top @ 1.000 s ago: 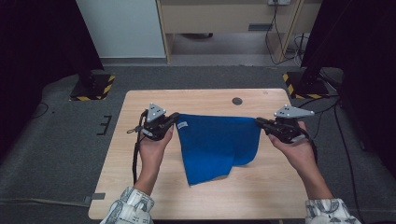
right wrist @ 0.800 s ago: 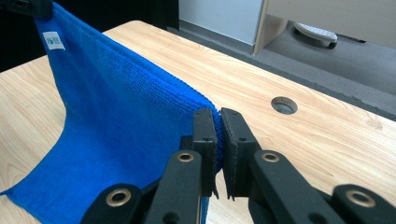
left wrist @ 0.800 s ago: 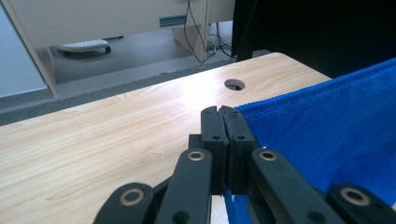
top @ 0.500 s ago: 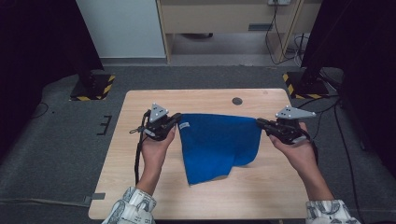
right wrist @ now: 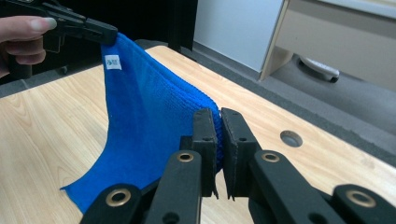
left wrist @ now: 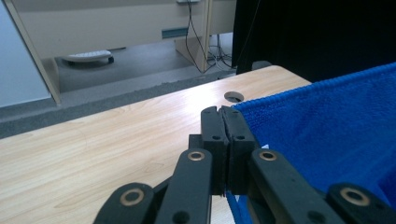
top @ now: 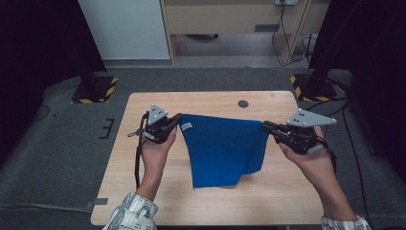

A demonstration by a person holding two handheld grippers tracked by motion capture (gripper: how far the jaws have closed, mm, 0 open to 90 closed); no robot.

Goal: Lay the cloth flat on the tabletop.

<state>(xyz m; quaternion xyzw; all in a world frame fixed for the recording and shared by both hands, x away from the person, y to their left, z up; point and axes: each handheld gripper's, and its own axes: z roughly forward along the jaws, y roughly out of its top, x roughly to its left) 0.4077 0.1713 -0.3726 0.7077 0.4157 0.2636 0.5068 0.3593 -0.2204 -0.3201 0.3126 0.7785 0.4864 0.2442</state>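
We see bare table (top: 143, 191) at seven o'clock; the hanging blue cloth (top: 222, 148) blocks the centre.

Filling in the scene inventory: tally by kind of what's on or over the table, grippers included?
Blue cloth: 1
Grippers: 2, the left gripper and the right gripper, each shut on an upper corner of the cloth
Total: 3
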